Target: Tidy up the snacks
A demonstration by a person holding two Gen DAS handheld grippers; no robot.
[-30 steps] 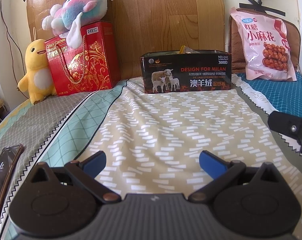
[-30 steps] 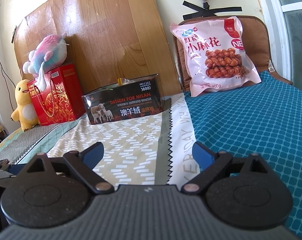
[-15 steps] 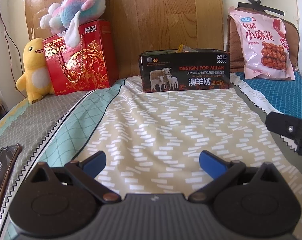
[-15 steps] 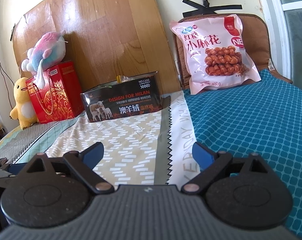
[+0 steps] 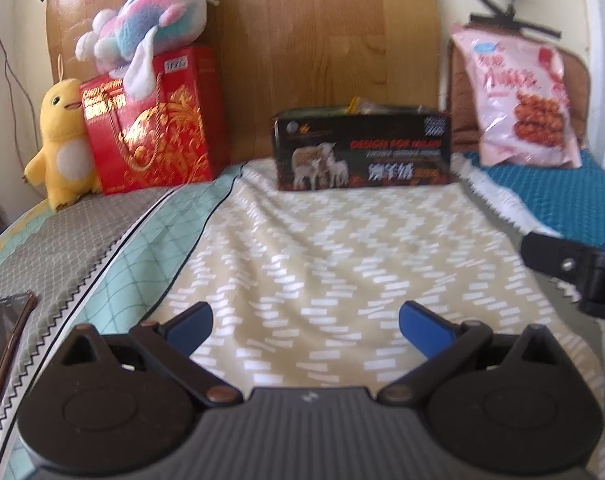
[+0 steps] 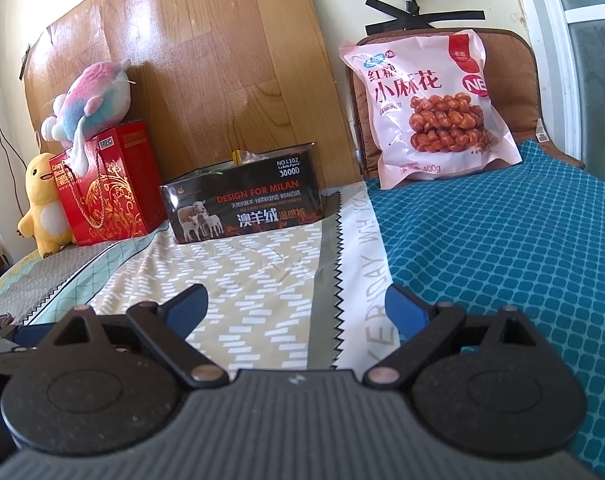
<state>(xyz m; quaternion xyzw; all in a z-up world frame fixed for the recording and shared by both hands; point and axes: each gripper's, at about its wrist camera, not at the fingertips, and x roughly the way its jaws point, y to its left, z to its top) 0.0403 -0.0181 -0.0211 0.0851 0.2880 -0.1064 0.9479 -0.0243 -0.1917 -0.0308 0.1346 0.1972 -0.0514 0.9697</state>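
Observation:
A black open box printed with sheep stands at the head of the bed and holds some packets; it also shows in the right wrist view. A pink snack bag leans on a brown cushion at the right, also in the left wrist view. A red biscuit gift box stands at the left, also in the right wrist view. My left gripper is open and empty over the bedspread. My right gripper is open and empty, well short of the box.
A pink-blue plush lies on the red box and a yellow duck plush stands beside it. A phone lies at the bed's left edge. The right gripper's body shows at the right. A wooden headboard backs the bed.
Both grippers have drawn back slightly from the headboard and tilted; the left view is now blurred by motion. Both stay open and empty.

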